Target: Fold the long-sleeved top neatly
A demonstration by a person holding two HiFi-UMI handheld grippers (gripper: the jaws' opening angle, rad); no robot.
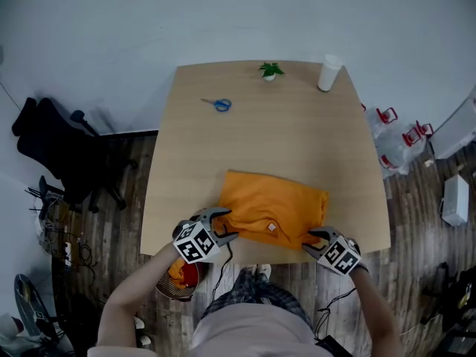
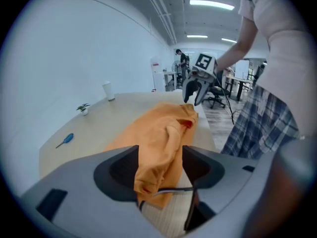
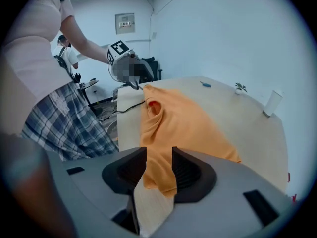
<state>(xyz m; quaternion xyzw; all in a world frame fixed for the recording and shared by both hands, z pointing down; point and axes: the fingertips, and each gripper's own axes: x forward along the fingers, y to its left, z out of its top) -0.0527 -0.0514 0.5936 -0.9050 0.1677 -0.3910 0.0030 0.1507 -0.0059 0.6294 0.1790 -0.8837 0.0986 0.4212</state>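
Orange cloth of the long-sleeved top (image 1: 275, 207) lies as a rough, partly folded rectangle at the near edge of the table (image 1: 282, 132), directly in front of the person. The left gripper (image 1: 223, 225) grasps the near left corner; bunched fabric fills the gap between its jaws and both pads press on it. The right gripper (image 1: 318, 238) is clamped on the near right corner in the same way, with a narrower gap. Holding both near corners at once probably serves to keep that edge straight while it is carried toward the far side for the next fold. The scissors (image 1: 219, 104), the small plant (image 1: 271, 71) and the cup (image 1: 329, 73) stand well apart at the far end, outside the working area.

Neither sleeve is visible; both are presumably tucked inside the folds. The number of layers in each grip cannot be determined. An orange-and-red object (image 1: 182, 274) below the table edge, beside the left arm, is partly cut off and cannot be identified.
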